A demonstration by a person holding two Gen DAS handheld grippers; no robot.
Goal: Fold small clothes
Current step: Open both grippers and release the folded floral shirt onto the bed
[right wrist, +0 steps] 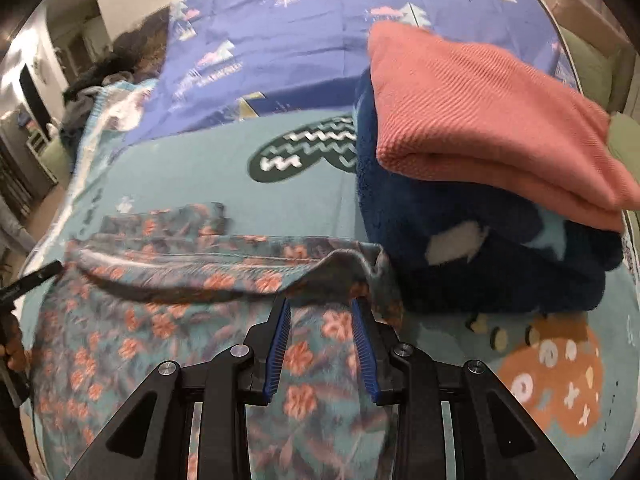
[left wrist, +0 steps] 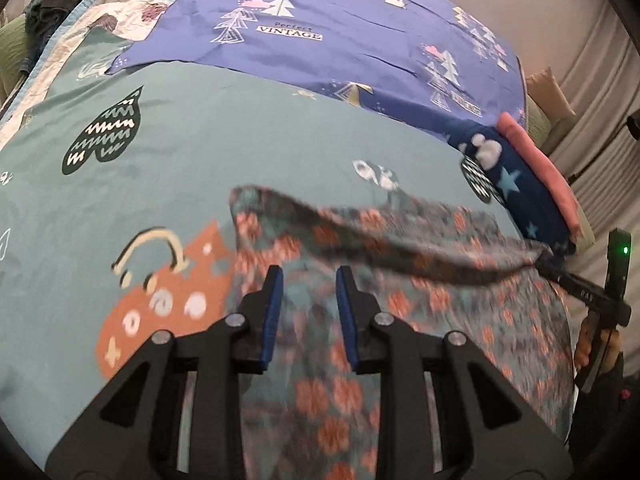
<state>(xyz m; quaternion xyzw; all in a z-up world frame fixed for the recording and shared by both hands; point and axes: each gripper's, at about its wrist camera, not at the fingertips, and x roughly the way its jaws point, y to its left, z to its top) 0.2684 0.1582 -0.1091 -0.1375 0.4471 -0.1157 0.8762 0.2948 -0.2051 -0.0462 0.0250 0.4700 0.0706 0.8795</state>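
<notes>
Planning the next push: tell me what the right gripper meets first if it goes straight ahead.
Most likely the raised edge of the floral garment, bunched just past the right gripper and its open jaws. The navy fleece stack sits off to the right; depth is unclear.

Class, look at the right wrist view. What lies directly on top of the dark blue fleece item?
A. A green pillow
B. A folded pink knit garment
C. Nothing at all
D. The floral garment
B: the folded pink knit rests on the blue fleece, while the floral garment lies spread on the bedspread to its left.
</notes>
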